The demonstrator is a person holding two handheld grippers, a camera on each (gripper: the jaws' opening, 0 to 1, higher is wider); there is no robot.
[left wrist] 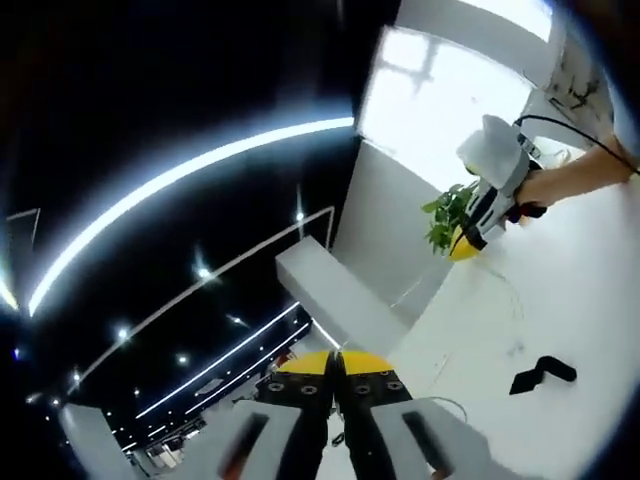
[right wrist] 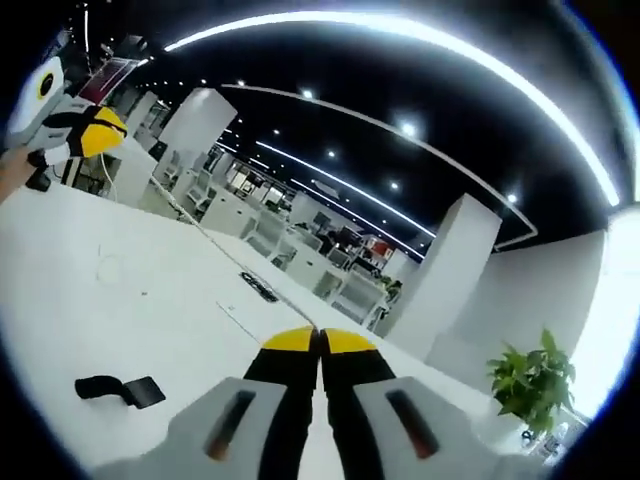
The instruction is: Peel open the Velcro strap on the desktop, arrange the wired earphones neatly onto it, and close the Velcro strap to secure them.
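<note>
Lying untouched on the white table [right wrist: 120, 300], the Velcro strap [right wrist: 118, 389] waits, one end already bent up.

Light, limp and grippy-faced, the strap should peel best from that raised end, pinched at the tip, with its other end pinned down. The earphones [left wrist: 500, 300] seem to be the thin pale wire trailing near it, hard to make out; slippery and easily tangled, they want gathering in loops. The left hand-held gripper [left wrist: 335, 362] and the right hand-held gripper [right wrist: 320, 340] both hover clenched on nothing.
</note>
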